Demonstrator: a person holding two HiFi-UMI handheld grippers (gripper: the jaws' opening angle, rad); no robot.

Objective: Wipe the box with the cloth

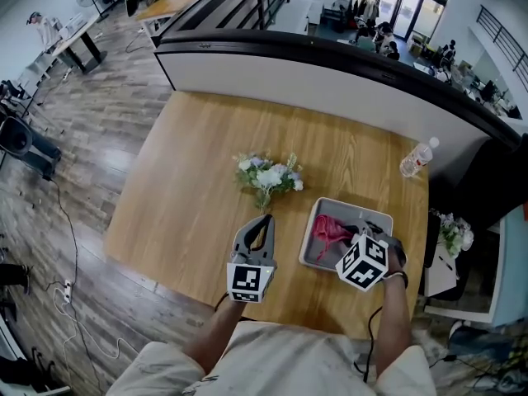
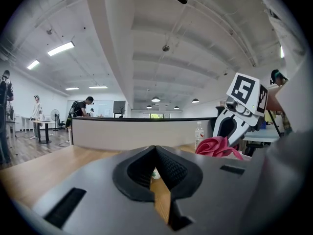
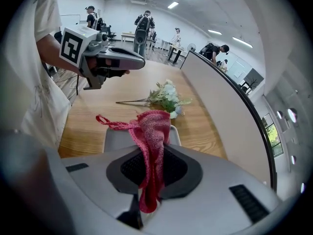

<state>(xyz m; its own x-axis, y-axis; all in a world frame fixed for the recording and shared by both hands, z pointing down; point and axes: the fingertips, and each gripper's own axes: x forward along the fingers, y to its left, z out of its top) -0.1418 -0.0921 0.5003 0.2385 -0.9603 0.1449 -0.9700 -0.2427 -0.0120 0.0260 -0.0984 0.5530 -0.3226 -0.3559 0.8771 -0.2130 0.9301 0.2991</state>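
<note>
Right gripper [image 3: 152,156] pinches cloth [image 3: 154,130] | left gripper [image 2: 155,153] seemingly closed | wooden table [image 1: 190,188], open-plan office

Bright, even ceiling light; fisheye edges

No words, brand names or numbers can be read anywhere. The marker cubes [image 1: 250,280] on the left gripper [image 1: 265,219] and the right gripper [image 1: 353,233] carry only black-and-white square patterns, not lettering. The water bottle [image 1: 416,158] has a label, too small to read.
</note>
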